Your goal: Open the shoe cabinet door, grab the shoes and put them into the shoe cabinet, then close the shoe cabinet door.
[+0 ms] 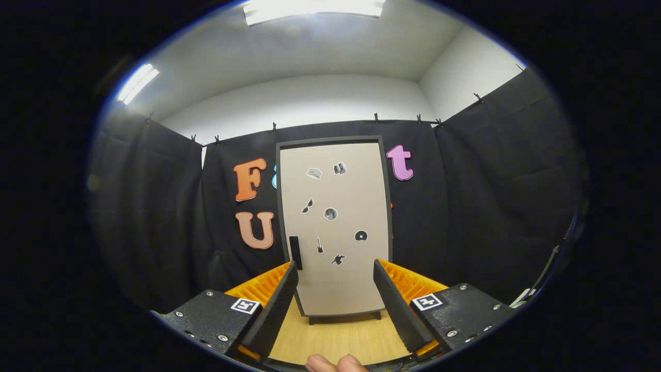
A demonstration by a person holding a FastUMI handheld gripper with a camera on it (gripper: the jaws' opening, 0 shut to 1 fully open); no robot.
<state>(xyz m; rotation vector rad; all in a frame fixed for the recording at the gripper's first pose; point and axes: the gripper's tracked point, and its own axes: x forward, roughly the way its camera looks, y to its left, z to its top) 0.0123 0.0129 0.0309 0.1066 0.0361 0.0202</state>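
While the gripper (335, 289) hangs level above the wooden surface (335, 338), its fingers stand well apart, clamped on nothing. Fingertips of a hand (336, 363) show at 6 o'clock, just below the gap.

Near: bare wood between the fingers.

Beyond them, at 12 o'clock: the cabinet (334, 227) stands upright on the surface, on short dark feet, against the booth's black cloth. Door (335, 196) pale, dark-framed, flush with the frame; closed, as far as I can tell. Small dark stickers scattered across it. Dark handle (295, 252) on the door's left edge, low down, at about 11 o'clock from the gap, just above the left fingertip. Whether that fingertip touches the door or handle: cannot tell, though it looks short of it.

Far: white wall and ceiling lights above the cloth.

Shoes: none seen here.

Progress, as judged: nothing done. Door to be opened first, likely by the handle. Then fetch the shoes, place them inside, shut the door.
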